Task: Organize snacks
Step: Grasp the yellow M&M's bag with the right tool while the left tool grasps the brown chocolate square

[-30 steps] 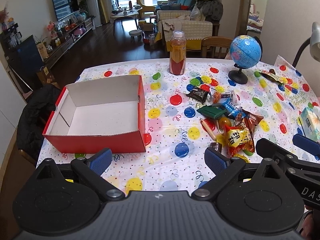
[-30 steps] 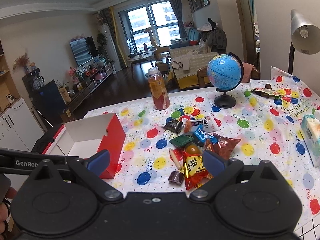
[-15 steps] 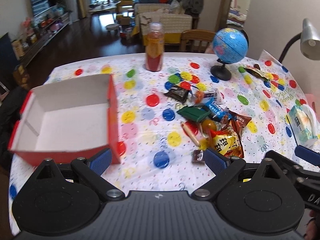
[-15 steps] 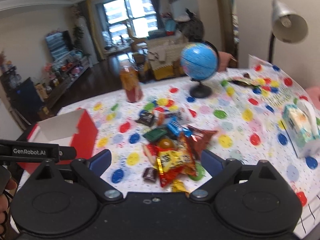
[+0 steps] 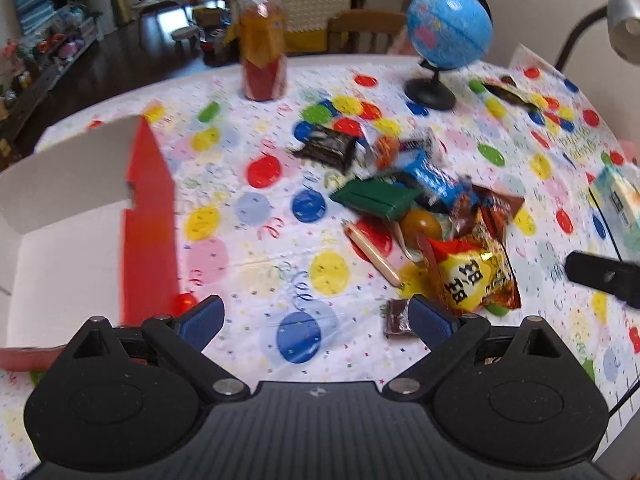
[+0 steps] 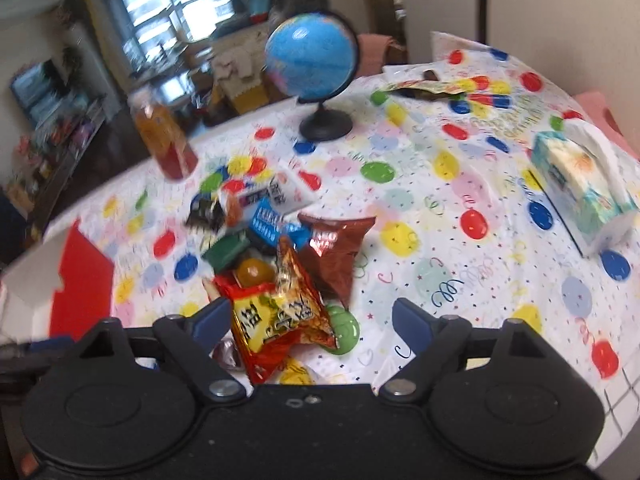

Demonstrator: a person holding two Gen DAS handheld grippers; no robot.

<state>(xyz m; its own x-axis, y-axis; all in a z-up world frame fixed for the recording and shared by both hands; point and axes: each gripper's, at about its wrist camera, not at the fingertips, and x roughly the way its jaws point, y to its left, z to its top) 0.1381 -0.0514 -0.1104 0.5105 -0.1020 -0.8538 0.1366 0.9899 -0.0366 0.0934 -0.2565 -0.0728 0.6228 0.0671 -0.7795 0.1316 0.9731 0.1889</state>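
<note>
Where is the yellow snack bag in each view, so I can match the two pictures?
Left wrist view: yellow bag lies right of centre, at the near end of the snack pile.
Right wrist view: yellow bag lies low and left of centre, between the fingers.
Shared landmark: globe.

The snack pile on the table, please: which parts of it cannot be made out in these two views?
- Right wrist view: the yellow and red snack bag has its near end hidden behind the gripper body.
- Left wrist view: the small dark candy is partly covered by a blue finger pad.
- Both views: wrapper print is motion-blurred, e.g. the blue packet.
</note>
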